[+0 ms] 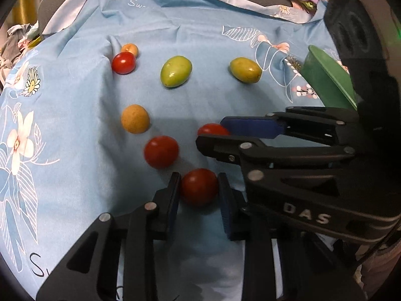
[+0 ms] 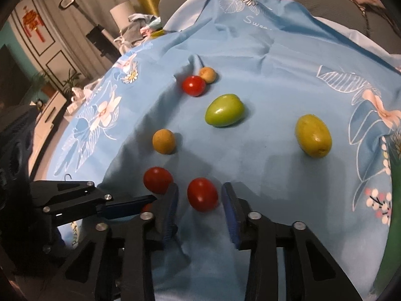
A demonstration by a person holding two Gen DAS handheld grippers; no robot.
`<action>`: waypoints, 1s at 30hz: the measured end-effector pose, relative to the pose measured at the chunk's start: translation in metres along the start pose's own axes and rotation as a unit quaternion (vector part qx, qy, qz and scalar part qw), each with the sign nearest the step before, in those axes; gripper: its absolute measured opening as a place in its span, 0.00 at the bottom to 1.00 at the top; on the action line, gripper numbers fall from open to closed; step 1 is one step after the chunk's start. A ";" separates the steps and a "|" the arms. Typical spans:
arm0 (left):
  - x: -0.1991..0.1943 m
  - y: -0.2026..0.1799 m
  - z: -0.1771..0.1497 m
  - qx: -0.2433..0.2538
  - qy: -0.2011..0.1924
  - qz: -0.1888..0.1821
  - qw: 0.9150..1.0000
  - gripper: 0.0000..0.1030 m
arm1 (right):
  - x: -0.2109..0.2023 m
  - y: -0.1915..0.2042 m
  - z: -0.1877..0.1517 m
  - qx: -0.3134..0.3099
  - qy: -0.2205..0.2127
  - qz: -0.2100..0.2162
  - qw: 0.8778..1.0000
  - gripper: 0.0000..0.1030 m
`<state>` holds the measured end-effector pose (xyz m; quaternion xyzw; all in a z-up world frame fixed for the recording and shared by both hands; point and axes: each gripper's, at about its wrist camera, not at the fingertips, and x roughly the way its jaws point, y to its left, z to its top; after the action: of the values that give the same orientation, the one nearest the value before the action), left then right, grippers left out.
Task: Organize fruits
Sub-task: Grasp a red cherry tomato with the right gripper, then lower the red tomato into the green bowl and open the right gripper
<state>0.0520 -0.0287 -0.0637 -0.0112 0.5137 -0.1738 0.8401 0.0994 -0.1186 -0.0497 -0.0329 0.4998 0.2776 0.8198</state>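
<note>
tomatoes glossy red, round, scattered on blue cloth.

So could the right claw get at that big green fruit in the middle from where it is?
Probably yes. The right claw is open around a tomato, and beyond that only bare cloth lies before the green fruit.

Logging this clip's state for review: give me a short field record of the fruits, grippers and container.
surface: blue floral cloth
left gripper: fingers close against nearest cherry tomato; grip unclear
right gripper: open, gaps either side of second cherry tomato
loose cherry tomatoes: two
green oval fruits: two, loose
tan round fruits: two; far one touches a tomato
green bowl: right of the fruits
</note>
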 end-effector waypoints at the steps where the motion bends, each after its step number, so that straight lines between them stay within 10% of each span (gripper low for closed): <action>1: 0.000 0.000 0.000 0.000 0.000 0.000 1.000 0.27 | 0.002 0.001 0.000 -0.002 0.002 -0.003 1.000 0.28; 30: -0.068 -0.058 0.023 0.060 -0.070 -0.032 0.995 0.28 | -0.142 -0.049 -0.038 0.093 -0.148 -0.035 0.984 0.26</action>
<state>0.0278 -0.0663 0.0173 0.0104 0.4416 -0.2298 0.8672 0.0436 -0.2324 0.0390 0.0678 0.3955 0.2026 0.8933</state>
